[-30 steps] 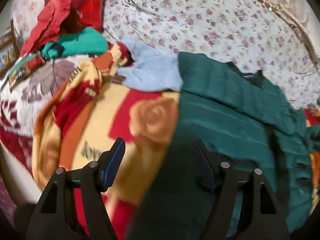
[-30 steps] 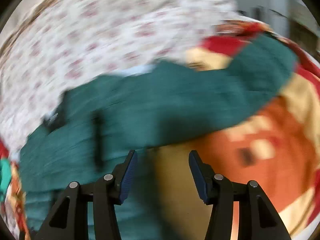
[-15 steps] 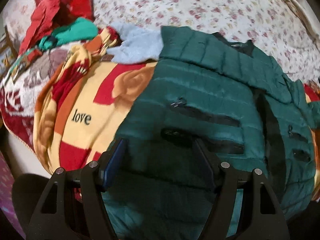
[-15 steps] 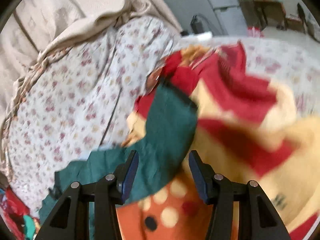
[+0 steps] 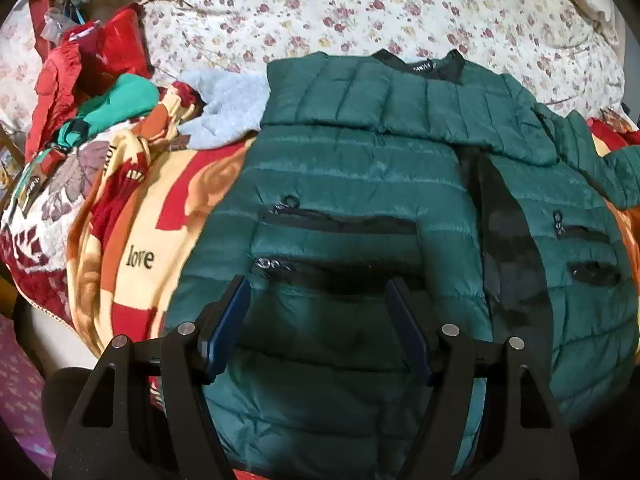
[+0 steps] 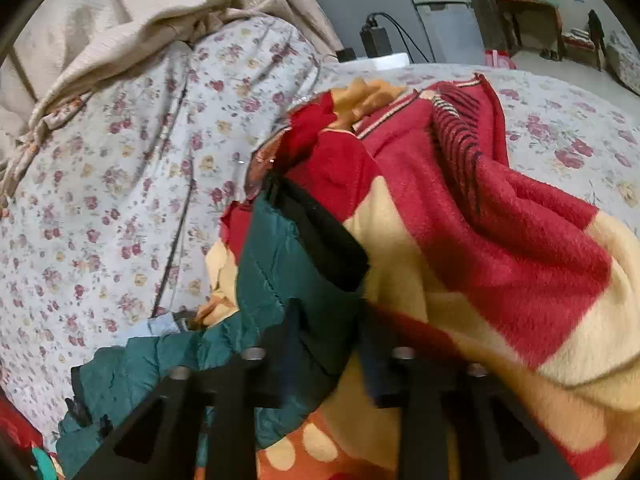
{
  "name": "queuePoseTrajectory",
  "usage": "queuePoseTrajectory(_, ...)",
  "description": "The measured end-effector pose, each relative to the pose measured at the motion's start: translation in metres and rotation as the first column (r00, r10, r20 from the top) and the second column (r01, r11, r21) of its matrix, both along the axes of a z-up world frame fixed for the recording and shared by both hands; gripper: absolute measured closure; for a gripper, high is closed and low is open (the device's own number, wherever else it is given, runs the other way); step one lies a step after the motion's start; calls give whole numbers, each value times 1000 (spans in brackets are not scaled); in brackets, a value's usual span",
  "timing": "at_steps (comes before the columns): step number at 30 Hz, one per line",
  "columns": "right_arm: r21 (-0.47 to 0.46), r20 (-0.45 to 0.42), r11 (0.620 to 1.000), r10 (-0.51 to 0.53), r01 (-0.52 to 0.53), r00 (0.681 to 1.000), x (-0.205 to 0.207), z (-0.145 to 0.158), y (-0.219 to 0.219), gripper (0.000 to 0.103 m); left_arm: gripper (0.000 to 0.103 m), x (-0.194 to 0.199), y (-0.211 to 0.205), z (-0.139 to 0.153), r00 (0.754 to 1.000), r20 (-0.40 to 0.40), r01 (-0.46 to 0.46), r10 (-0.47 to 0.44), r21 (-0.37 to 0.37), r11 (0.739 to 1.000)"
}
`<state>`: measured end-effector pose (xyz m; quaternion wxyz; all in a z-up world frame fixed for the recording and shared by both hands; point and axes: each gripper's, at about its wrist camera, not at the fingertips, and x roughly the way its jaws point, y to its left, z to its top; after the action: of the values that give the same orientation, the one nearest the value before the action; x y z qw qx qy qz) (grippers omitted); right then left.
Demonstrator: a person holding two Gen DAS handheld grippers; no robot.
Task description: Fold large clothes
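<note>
The green puffer jacket (image 5: pixel 360 184) was lying front-up on the patterned blanket (image 5: pixel 132 248) on the bed (image 5: pixel 400 12), collar at the far side, one sleeve already folded across the chest near the collar. The left gripper (image 5: pixel 320 320) hovered over the near left panel, jaws wide apart, holding nothing. The right gripper (image 6: pixel 328 344) was blurry, but its jaws looked apart, sitting right at the dark cuff (image 6: pixel 320 232) of the other sleeve without clearly gripping it.

My read: the sleeve-folding step was half done. Next move would need the right gripper to close on that cuff and carry the sleeve over the body, while the left pins the panel so the slippery fabric doesn't slide.

Compared with half a second ago, the left view barely changed, just a touch closer. The right gripper had dropped in nearer to the cuff and was still moving.
</note>
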<state>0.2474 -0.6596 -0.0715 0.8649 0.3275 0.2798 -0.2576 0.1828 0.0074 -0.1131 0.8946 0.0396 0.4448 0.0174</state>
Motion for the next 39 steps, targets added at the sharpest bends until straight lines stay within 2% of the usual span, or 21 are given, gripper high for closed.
queuePoseTrajectory(1, 12, 17, 1000, 0, 0, 1000, -4, 4, -1, 92, 33, 0, 0, -1, 1000, -2, 3, -3, -2, 1000)
queuePoseTrajectory(8, -38, 109, 997, 68, -64, 992, -23, 53, 31, 93, 33, -3, -2, -2, 1000, 12, 29, -29, -15, 999)
queuePoseTrajectory(12, -52, 161, 985, 171, -165, 972, -22, 83, 70, 95, 33, -4, 5, -4, 1000, 7, 25, -25, -54, 998)
queuePoseTrajectory(15, -60, 174, 959, 283, -277, 943, -12, 94, 113, 96, 33, -5, 12, -3, 1000, 10, 16, -16, -82, 997)
queuePoseTrajectory(17, -77, 168, 926, 378, -370, 911, -3, 97, 153, 96, 33, -6, 16, -2, 1000, 16, 12, -10, -98, 995)
queuePoseTrajectory(18, -82, 163, 897, 442, -434, 882, 4, 98, 181, 96, 33, -6, 19, 0, 1000, 22, 8, -6, -105, 994)
queuePoseTrajectory(20, -80, 159, 856, 517, -511, 841, 13, 94, 217, 96, 33, -7, 25, 2, 999, 32, 0, 4, -117, 993)
queuePoseTrajectory(23, -47, 145, 755, 652, -653, 744, 35, 74, 292, 96, 33, -6, 37, 5, 999, 42, -20, 25, -136, 991)
queuePoseTrajectory(24, -44, 134, 732, 679, -680, 722, 40, 67, 308, 96, 33, -5, 41, 6, 998, 44, -27, 33, -142, 990)
queuePoseTrajectory(25, -43, 106, 697, 716, -716, 690, 49, 54, 335, 96, 33, -5, 44, 6, 998, 45, -33, 40, -146, 989)
queuePoseTrajectory(28, 3, 51, 633, 773, -774, 632, 69, 17, 385, 96, 33, -3, 56, 10, 997, 54, -51, 60, -160, 986)
queuePoseTrajectory(29, 12, 26, 624, 781, -782, 624, 75, 5, 397, 96, 33, -3, 59, 11, 996, 57, -53, 63, -165, 985)
queuePoseTrajectory(31, 9, -52, 630, 776, -777, 629, 86, -24, 418, 96, 33, -1, 65, 16, 996, 67, -53, 66, -181, 982)
queuePoseTrajectory(33, 20, -106, 625, 777, -780, 620, 95, -46, 428, 94, 33, 1, 68, 20, 995, 76, -44, 59, -190, 981)
queuePoseTrajectory(34, 20, -111, 623, 778, -782, 618, 96, -55, 429, 93, 33, 3, 68, 23, 996, 80, -35, 51, -193, 981)
queuePoseTrajectory(36, 9, -79, 610, 790, -792, 608, 89, -55, 425, 84, 33, 8, 67, 29, 996, 85, -7, 25, -207, 978)
queuePoseTrajectory(38, -11, -43, 583, 812, -812, 583, 81, -48, 426, 45, 33, 16, 63, 36, 996, 91, 28, -8, -225, 974)
queuePoseTrajectory(39, -56, -39, 578, 813, -814, 581, 74, -42, 426, 39, 33, 21, 59, 39, 996, 91, 43, -22, -234, 971)
